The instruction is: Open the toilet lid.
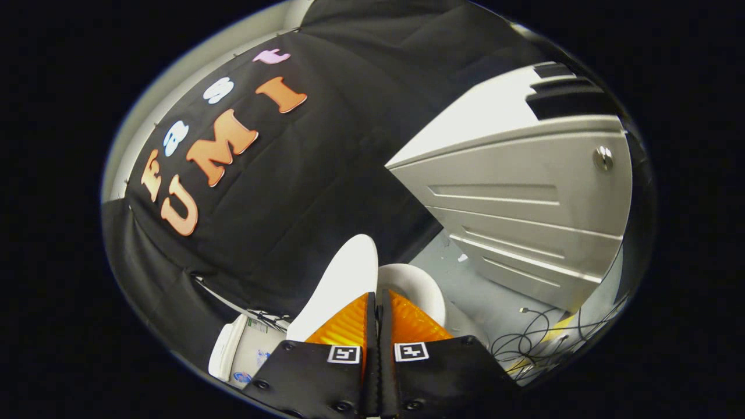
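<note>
The white toilet lid (346, 276) stands raised, tilted up off the bowl, and its thin edge runs straight down into the tips of my fingers. My gripper (376, 302) is shut, and both fingers pinch that edge. To the right of the lid, just beyond the fingertips, the white seat ring (416, 285) curves around the bowl. The part of the lid behind my left finger is hidden. The toilet's white tank (241, 349) lies to the left of the fingers.
A pale cabinet (524, 192) with drawer fronts and a round metal knob (603, 157) stands close on the right. Loose cables (541, 337) lie on the grey floor (483, 291) beside the toilet. The black cloth wall hangs behind the toilet.
</note>
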A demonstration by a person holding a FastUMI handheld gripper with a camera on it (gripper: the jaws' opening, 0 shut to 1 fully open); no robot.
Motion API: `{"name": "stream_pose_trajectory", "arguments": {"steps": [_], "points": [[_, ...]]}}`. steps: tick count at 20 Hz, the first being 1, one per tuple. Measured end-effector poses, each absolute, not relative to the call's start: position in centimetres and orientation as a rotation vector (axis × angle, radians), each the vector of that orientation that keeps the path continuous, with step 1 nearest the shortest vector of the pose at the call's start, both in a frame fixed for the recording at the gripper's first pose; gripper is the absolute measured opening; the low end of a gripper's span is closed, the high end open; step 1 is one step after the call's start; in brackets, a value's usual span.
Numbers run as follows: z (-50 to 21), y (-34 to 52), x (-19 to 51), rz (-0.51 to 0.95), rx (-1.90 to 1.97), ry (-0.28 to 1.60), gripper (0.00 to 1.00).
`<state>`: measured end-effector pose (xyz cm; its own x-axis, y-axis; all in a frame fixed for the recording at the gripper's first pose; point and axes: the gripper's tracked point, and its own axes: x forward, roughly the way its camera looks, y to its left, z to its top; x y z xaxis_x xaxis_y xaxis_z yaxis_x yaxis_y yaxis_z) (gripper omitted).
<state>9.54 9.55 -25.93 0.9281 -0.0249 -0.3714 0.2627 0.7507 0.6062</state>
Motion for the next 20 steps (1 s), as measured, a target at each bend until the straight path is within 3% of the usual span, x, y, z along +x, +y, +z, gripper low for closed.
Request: {"name": "stream_pose_trajectory", "arguments": {"steps": [20], "points": [[-12.5, 19.5, 12.1, 0.023, 0.273, 0.250, 0.08]]}}
